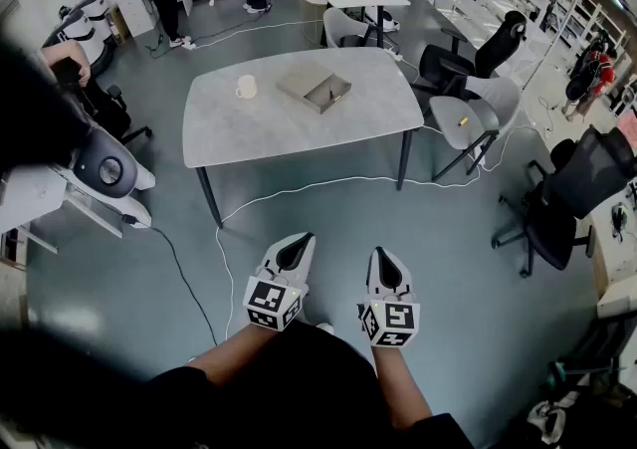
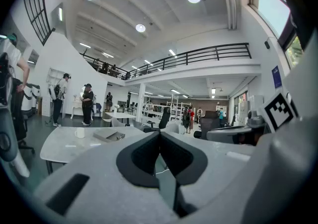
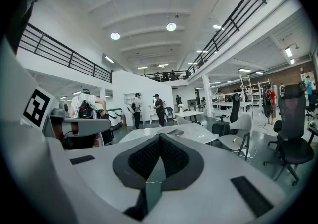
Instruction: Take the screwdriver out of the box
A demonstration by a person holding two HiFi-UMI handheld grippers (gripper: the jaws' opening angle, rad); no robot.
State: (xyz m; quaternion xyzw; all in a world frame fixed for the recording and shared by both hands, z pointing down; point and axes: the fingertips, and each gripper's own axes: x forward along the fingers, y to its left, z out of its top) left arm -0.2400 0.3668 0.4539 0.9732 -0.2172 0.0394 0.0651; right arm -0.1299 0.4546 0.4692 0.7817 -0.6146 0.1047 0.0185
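Trailing cable (image 1: 299,188) before table (image 1: 368,109), mug (image 1: 246,87) near box (image 1: 314,89)

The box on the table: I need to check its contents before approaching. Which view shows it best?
The head view: it looks down onto the box on the grey table. The left and right gripper views catch it only from the side, low and far off, with its inside hidden.

Head view: left forearm (image 1: 224,355) and right forearm (image 1: 398,387) enter from 6 o'clock, side by side. Left gripper (image 1: 298,238) points toward 12 o'clock, jaws together, empty. Right gripper (image 1: 384,254), just beside it at 3 o'clock, appears likewise closed and empty.
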